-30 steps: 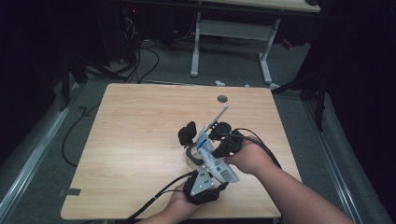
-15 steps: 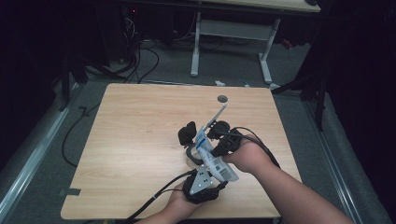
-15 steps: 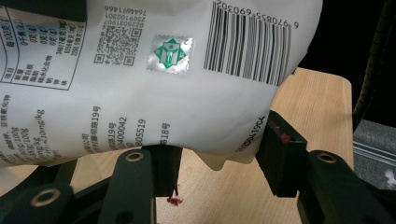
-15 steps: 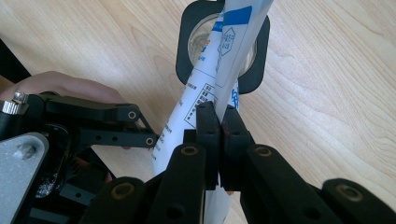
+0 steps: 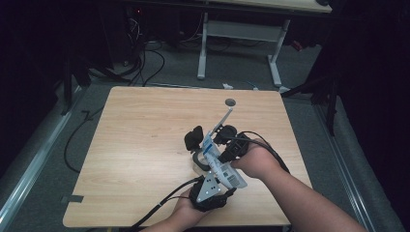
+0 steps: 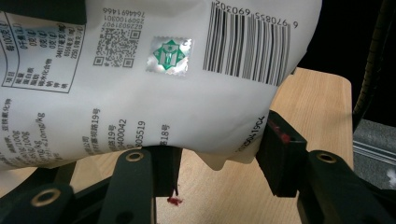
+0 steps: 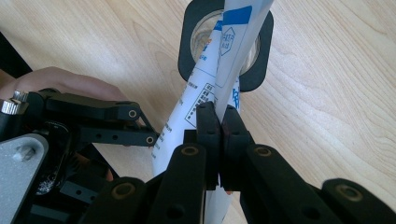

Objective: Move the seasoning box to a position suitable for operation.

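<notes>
Risk of slippage or tearing: white pouch (image 5: 218, 157) pinched flat in shut right gripper (image 7: 219, 126), bulging lower end clamped between half-spread left gripper (image 6: 219, 158) jaws, black ring (image 7: 226, 44) beyond, above worktop (image 5: 145, 145).

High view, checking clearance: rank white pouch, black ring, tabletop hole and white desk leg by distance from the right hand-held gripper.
1. white pouch, clamped in the right hand-held gripper.
2. black ring, just left, on the table.
3. tabletop hole, near the far edge.
4. white desk leg, beyond the table.
</notes>
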Available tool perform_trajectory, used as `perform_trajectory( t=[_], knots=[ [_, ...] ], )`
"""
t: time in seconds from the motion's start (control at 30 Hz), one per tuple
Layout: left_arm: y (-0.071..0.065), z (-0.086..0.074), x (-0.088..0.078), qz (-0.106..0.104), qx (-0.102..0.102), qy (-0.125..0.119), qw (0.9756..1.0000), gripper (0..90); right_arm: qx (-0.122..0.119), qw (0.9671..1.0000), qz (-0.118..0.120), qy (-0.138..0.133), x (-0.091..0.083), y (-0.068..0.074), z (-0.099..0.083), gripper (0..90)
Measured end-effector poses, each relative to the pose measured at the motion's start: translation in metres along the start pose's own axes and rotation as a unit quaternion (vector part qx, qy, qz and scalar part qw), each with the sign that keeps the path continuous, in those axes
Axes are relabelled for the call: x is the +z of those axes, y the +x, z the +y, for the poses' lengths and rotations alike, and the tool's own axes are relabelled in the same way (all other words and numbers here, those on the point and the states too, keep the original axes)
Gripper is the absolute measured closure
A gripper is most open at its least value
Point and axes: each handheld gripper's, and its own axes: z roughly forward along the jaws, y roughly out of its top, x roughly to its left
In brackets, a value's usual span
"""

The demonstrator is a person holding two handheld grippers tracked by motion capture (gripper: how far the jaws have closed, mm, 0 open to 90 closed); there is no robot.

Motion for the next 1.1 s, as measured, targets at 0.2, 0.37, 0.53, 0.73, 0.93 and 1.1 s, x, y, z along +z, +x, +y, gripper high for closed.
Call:
perform_trajectory(
  t=[0.2,0.37,0.53,0.73,0.93,1.1],
  knots=[
    [0.0008,0.0001,0.0001,0.001,0.0,0.001,1.0,54.0,-0.004,1.0,0.001,0.002,0.001,-0.0005,0.0021,89.0],
    [0.0013,0.0005,-0.0003,0.001,-0.001,0.001,1.0,54.0,-0.001,1.0,0.0,0.005,0.0014,0.0001,0.0034,89.0],
    [0.0013,0.0015,-0.0009,0.001,-0.001,-0.002,1.0,54.0,-0.006,1.0,-0.003,0.003,0.0005,0.0005,0.0043,89.0],
    [0.0018,0.0023,-0.0014,0.001,-0.003,-0.004,1.0,54.0,-0.007,1.0,-0.003,0.003,-0.0004,0.0006,0.0055,89.0],
    [0.0017,0.0028,-0.0017,0.0,-0.004,-0.005,1.0,54.0,-0.002,1.0,-0.002,0.005,-0.0003,0.001,0.006,89.0],
    [0.0015,0.0031,-0.002,0.0,-0.005,-0.006,1.0,54.0,-0.004,1.0,-0.004,0.006,-0.0006,0.0011,0.0064,89.1]
  ],
)
